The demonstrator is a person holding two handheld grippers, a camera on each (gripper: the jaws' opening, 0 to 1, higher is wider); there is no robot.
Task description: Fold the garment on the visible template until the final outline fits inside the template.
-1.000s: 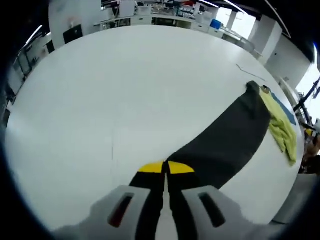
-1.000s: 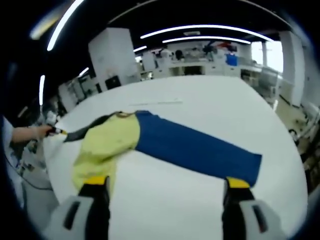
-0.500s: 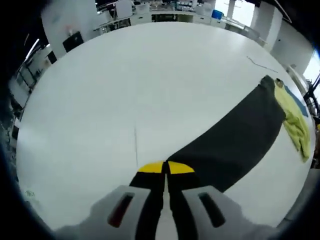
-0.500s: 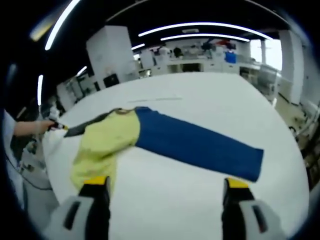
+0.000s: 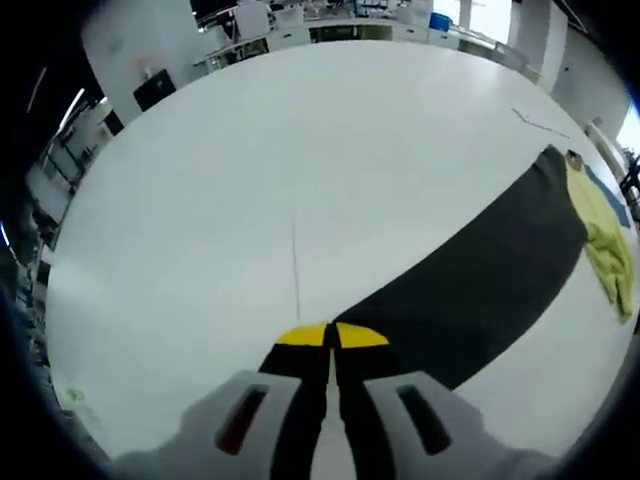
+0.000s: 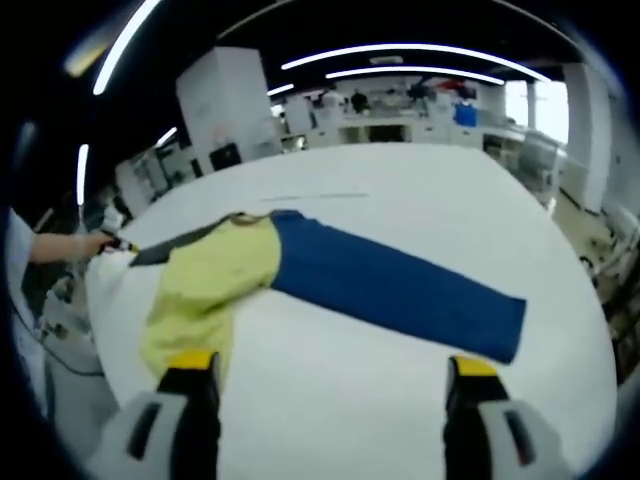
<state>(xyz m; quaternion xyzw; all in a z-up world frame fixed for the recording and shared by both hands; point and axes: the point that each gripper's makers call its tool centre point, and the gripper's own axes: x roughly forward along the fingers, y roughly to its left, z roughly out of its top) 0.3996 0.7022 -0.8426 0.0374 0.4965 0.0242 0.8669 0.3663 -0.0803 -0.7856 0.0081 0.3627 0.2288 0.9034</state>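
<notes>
The left tool [image 5: 331, 338] is closed, its yellow-tipped jaws pressed together on the near end of the dark sleeve [image 5: 470, 295], which is pinched right at the tips. From that pinch the dark sleeve runs away ahead and to the right across the white worktop [image 5: 250, 150], lying flat, and at its far end it meets the yellow body [image 5: 603, 228] of the garment. A thin line [image 5: 295, 262] is marked on the worktop just ahead of the left tool, to the left of the sleeve; whether it belongs to the template cannot be told.

The right tool [image 6: 327, 366] is open, its jaws held wide apart and nothing between them. Just ahead of its left jaw lies the yellow body [image 6: 205, 285], rumpled, and from it the blue sleeve [image 6: 395, 290] stretches ahead and to the right, its cuff lying near the right jaw. Beyond the yellow body, far to the left, the other tool is seen in a hand [image 6: 80, 246] at the tip of the dark sleeve.

The garment is judged to be light, soft and limp: it will sag and drape where it is not supported, and may slide over the smooth worktop when pulled. A hold is best taken at an edge or cuff, where one layer can be pinched; the blue cuff appears the nearest such place for the right tool.
</notes>
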